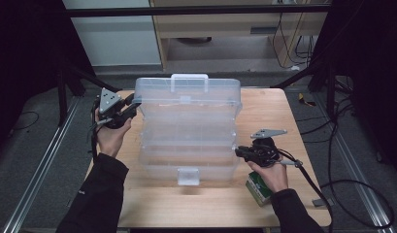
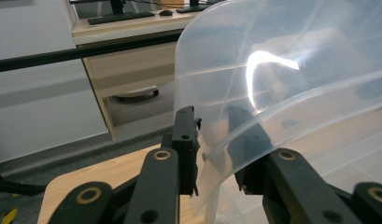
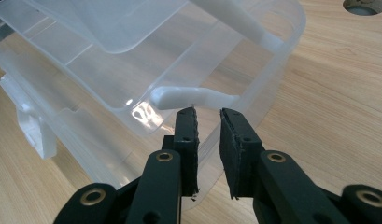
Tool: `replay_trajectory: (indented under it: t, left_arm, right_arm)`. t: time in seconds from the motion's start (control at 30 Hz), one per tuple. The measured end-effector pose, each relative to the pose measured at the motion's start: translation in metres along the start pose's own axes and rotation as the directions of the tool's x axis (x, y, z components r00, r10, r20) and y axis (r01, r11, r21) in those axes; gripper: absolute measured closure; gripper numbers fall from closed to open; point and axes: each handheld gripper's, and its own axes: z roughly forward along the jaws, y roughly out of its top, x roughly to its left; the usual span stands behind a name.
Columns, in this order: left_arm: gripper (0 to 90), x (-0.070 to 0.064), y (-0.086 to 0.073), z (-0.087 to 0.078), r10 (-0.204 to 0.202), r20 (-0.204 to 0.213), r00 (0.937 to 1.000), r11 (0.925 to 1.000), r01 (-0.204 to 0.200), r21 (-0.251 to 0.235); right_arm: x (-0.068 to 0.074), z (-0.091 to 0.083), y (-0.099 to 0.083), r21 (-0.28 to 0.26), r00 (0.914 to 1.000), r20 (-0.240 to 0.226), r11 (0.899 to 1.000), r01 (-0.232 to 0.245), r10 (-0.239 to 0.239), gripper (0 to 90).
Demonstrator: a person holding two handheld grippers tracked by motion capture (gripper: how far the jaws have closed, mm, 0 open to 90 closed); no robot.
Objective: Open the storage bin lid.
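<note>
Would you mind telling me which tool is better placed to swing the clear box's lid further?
Left, I think. The left tool already straddles the lid's edge, while the right tool sits by the box's lower rim, gripping nothing.

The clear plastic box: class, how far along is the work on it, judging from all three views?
Done: the clear plastic box stands open on the table, lid up. In hand: the left gripper is shut on the lid's edge, and the right gripper sits at the box's side by a white arm, jaws slightly apart. Left: probably closing or opening it further.
</note>
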Motion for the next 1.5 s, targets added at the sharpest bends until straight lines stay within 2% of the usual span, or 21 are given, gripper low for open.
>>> replay_trajectory:
  t: [0.73,0.97,1.13,1.5]
  left_arm:
    - [76.6,0.004,0.014,0.022,-0.011,-0.05,0.9987,0.9999,0.012,0.012]
    - [77.4,0.007,0.018,0.031,-0.029,-0.059,0.9978,0.9994,0.03,0.014]
    - [78.3,0.007,0.02,0.035,-0.015,-0.076,0.997,0.9996,0.017,0.021]
    - [79.5,0.009,0.024,0.045,-0.019,-0.087,0.996,0.9991,0.022,0.035]
  right_arm:
    - [0.0,0.0,0.0,0.0,1.0,-0.001,1.0,0.003,-0.003,76.9]
    - [0.0,0.0,0.0,0.0,1.0,-0.001,1.0,0.0,0.0,76.9]
    - [0.0,0.0,0.0,0.001,1.0,-0.002,1.0,-0.002,0.002,76.9]
    - [0.0,0.0,0.001,0.001,1.0,0.009,1.0,0.004,-0.004,77.6]
